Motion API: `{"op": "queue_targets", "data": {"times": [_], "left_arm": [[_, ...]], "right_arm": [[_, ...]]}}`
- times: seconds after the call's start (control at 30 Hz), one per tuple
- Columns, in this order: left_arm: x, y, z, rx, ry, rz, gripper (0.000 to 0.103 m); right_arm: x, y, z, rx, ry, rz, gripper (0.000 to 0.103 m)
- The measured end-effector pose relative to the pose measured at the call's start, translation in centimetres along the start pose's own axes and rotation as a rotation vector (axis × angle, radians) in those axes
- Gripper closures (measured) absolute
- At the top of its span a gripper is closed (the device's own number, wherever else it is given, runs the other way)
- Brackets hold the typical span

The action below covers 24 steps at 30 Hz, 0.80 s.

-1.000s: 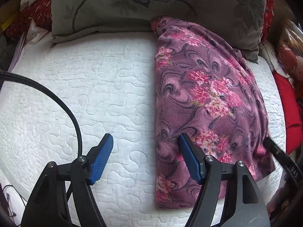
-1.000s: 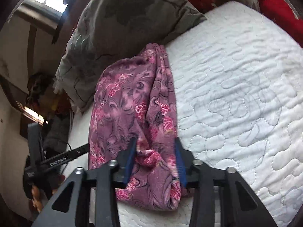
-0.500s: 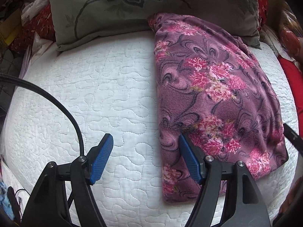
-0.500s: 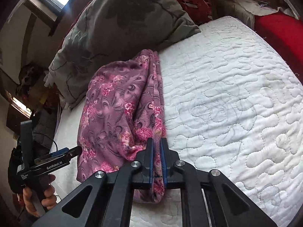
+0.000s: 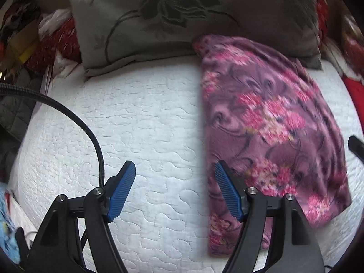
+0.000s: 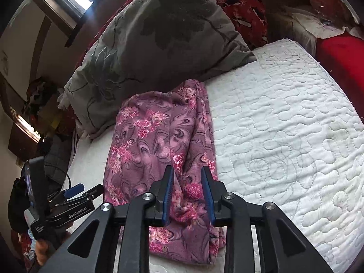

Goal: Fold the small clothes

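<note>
A purple garment with pink flowers (image 5: pixel 268 122) lies folded lengthwise on the white quilted bed (image 5: pixel 141 122), its far end against a grey pillow. It also shows in the right wrist view (image 6: pixel 157 141). My left gripper (image 5: pixel 174 188) is open and empty above the bed, its right finger over the garment's left edge. My right gripper (image 6: pixel 187 193) is partly open above the garment's near right edge, with nothing gripped. The left gripper also shows in the right wrist view (image 6: pixel 75 191), held in a hand at the left.
A grey pillow with a dark flower print (image 5: pixel 182 18) lies across the head of the bed (image 6: pixel 159 27). Red patterned cloth (image 6: pixel 245 6) and red bedding (image 6: pixel 336 54) lie beyond it. Clutter sits off the bed's left side (image 5: pixel 20 45). A black cable (image 5: pixel 75 122) arcs over the quilt.
My right gripper was shut on the garment's near edge half a second ago; it has opened and let go. My left gripper has drawn back and up a little, still open.
</note>
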<state>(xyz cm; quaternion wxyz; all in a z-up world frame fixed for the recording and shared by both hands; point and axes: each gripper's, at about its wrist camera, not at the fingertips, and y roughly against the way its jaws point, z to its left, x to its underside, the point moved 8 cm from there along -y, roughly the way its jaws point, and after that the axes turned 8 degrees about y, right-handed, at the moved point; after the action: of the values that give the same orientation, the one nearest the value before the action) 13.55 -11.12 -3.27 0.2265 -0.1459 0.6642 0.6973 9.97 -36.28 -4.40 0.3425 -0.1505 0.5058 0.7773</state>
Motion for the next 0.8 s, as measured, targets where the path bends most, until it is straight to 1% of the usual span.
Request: {"op": "queue_targets", "data": {"times": [0.07,0.17,0.27,0.4,0.43,0.47,0.5,0.53,0.57,0.6,0.67,0.7,0.77,0.8], "left_arm": [[-0.6,-0.7,0.8,0.04,0.051,0.034,0.031],[-1.2,-1.8,1.2,0.049,0.07,0.071,0.031],[-1.7,-2.4,0.7,0.03,0.045,0.067,0.031],[-2.5,-2.6,0.1,0.023,0.037,0.055,0.031],[-2.7,-2.7,0.1,0.023,0.041,0.056,0.031],[-2.7,-2.7,0.2,0.025,0.045,0.06,0.031],[-2.8,-2.7,0.3,0.03,0.049,0.062,0.031],[-2.8,-2.8,0.4,0.034,0.051,0.061,0.031],[-2.9,-2.8,0.5,0.037,0.051,0.058,0.031],[-3.0,-2.9,0.6,0.037,0.051,0.056,0.031],[-2.9,-3.3,0.8,0.031,0.052,0.059,0.031],[-2.9,-3.6,0.9,0.028,0.054,0.067,0.031],[-2.9,-4.4,1.3,0.034,0.063,0.085,0.031],[-2.8,-4.5,1.4,0.039,0.066,0.087,0.031]], "right_arm": [[-0.7,-0.6,-0.2,0.004,-0.008,-0.006,0.075],[-1.4,-2.1,-0.4,0.003,-0.025,0.002,0.071],[-1.7,-3.7,-0.4,0.011,-0.037,0.019,0.071],[-3.0,-4.5,0.7,-0.023,-0.026,-0.02,0.07],[-3.1,-4.9,0.9,-0.025,-0.019,-0.011,0.069],[-3.0,-5.7,1.2,-0.03,-0.004,0.016,0.069],[-2.8,-6.6,1.6,-0.036,0.03,0.056,0.08],[-2.9,-6.8,2.0,-0.032,0.076,0.06,0.096],[-3.2,-6.5,2.3,-0.025,0.105,0.046,0.096],[-3.8,-5.9,2.5,-0.028,0.12,0.014,0.096],[-4.6,-4.8,2.3,-0.046,0.087,-0.043,0.097],[-4.5,-4.9,1.9,-0.037,0.076,-0.036,0.097],[-3.5,-6.3,1.1,0.006,0.089,0.03,0.097],[-2.9,-6.9,0.8,0.013,0.089,0.063,0.096]]}}
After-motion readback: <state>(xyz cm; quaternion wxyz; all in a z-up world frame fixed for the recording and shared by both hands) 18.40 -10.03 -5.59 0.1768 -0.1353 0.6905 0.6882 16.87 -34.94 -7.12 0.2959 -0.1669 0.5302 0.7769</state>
